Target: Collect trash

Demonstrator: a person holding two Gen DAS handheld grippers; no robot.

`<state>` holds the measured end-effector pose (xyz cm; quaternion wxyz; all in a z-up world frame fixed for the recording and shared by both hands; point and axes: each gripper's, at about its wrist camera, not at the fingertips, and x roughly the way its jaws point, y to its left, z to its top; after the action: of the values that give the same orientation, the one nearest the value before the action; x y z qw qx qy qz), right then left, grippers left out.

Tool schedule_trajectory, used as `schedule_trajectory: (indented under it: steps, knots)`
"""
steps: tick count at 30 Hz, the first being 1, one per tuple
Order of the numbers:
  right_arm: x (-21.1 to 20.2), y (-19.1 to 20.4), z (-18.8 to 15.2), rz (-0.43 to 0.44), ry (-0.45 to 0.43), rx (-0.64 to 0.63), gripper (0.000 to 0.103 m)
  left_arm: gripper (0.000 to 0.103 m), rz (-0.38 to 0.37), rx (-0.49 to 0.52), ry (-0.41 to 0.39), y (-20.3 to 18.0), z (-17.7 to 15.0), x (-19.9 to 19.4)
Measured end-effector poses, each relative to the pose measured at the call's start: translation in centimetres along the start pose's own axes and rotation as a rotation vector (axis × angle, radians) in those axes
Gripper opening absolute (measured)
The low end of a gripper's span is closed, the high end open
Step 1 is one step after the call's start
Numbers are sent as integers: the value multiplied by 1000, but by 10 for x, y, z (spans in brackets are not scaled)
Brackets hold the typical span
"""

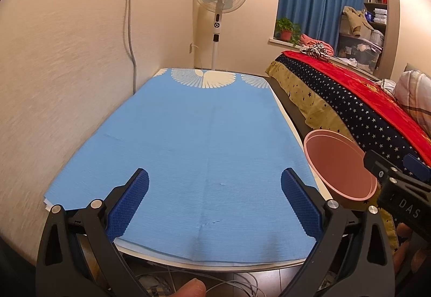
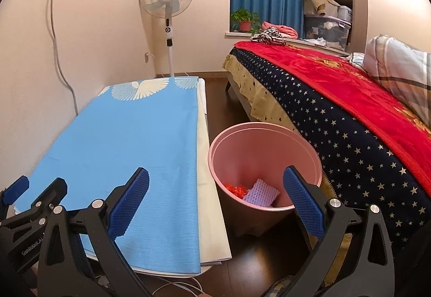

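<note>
A pink bin [image 2: 265,162] stands on the floor between the table and the bed. Inside it lie a purple foam net sleeve [image 2: 260,192] and a crumpled orange-red wrapper [image 2: 237,189]. My right gripper [image 2: 215,202] hovers open above the table's near right edge and the bin, with nothing between its fingers. My left gripper [image 1: 214,205] is open over the near end of the blue tablecloth [image 1: 204,140], holding nothing. In the left wrist view the pink bin [image 1: 339,165] shows at the right, partly behind the right gripper's body. The cloth bears no loose trash.
A bed [image 2: 350,114] with a red blanket and star-patterned cover runs along the right. A standing fan [image 2: 167,0] is at the far wall, beyond the table. Cables [image 1: 242,286] lie on the floor under the table's near edge. A wall borders the table's left side.
</note>
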<state>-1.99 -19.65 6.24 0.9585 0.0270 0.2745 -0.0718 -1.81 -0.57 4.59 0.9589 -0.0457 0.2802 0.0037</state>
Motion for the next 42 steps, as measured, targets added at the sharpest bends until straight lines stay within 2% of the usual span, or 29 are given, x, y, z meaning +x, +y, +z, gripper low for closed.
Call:
schedule_trajectory:
  steps: [42]
  knots:
    - [2,4,-4,-1,15,-20,98,95,-9,16,10,-4,-3,-1]
